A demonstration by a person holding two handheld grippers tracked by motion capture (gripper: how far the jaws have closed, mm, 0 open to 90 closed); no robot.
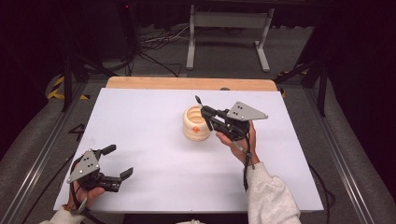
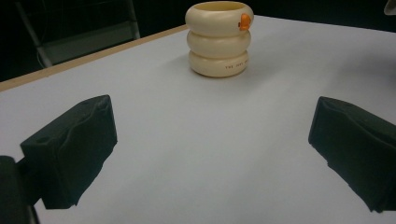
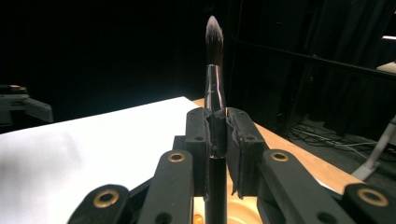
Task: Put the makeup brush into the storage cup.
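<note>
Bristles up, a makeup brush (image 3: 214, 88) stands pinched by its dark handle between the pads of our right tongs (image 3: 215, 140). In the high view we hold it just above the open mouth of a cream ringed holder (image 1: 194, 123), which sits near the middle of the white counter (image 1: 154, 135). Our left tongs (image 1: 116, 162) rest near the counter's front left corner, spread wide with nothing between them, well apart from the holder.
</note>
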